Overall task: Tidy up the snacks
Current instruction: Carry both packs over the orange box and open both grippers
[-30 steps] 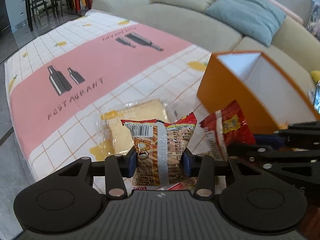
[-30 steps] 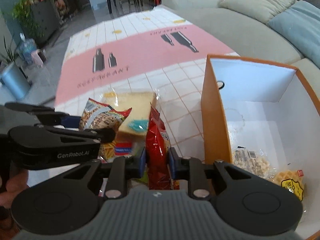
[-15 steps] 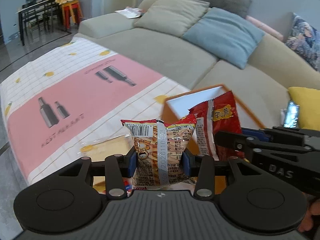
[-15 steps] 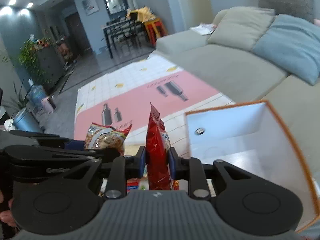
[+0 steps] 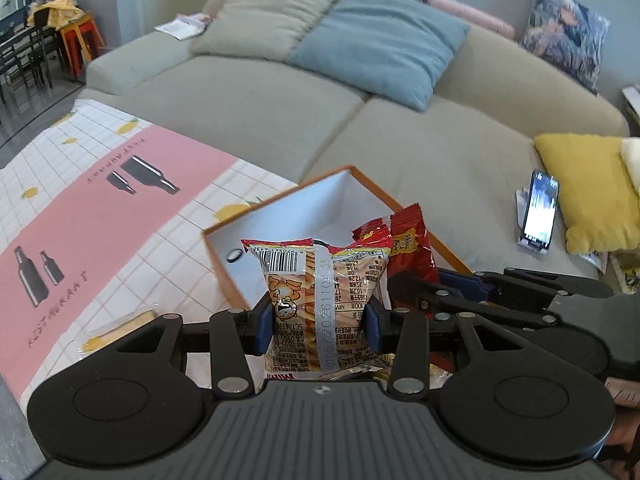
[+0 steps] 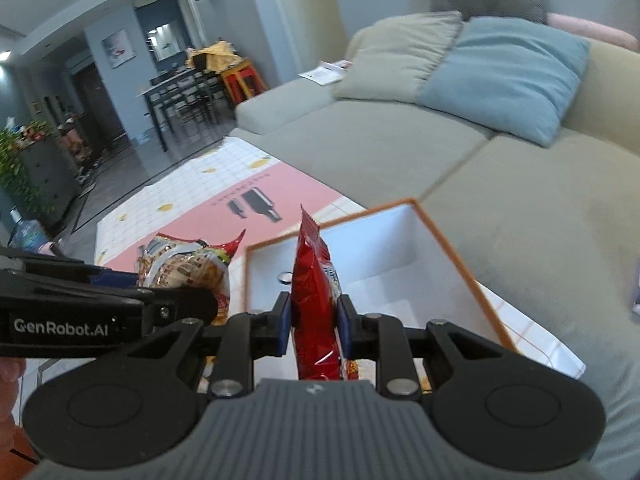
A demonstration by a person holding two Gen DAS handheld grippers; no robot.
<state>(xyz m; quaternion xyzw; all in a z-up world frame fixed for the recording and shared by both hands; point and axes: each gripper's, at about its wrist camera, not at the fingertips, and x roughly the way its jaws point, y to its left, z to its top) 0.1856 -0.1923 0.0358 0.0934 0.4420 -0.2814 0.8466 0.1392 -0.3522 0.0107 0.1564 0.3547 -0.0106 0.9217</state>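
My left gripper (image 5: 319, 322) is shut on a tan fries snack bag (image 5: 320, 300) with a barcode, held upright in the air over the near edge of the orange box (image 5: 280, 204). My right gripper (image 6: 313, 326) is shut on a red snack packet (image 6: 314, 304), held edge-on above the same white-lined box (image 6: 448, 240). The red packet (image 5: 408, 252) shows just right of the fries bag in the left wrist view, and the fries bag (image 6: 188, 268) shows at the left of the right wrist view. The box floor is hidden behind both bags.
A wrapped bread slice (image 5: 120, 326) lies on the pink and white tablecloth (image 5: 100, 216) left of the box. A beige sofa (image 5: 248, 96) with cushions runs behind the table. A phone (image 5: 540, 210) stands on the sofa beside a yellow cushion (image 5: 588, 188).
Both grippers have lifted their bags off the table and moved right and forward, from beside the box to above its opening. The bread slice stays on the cloth.
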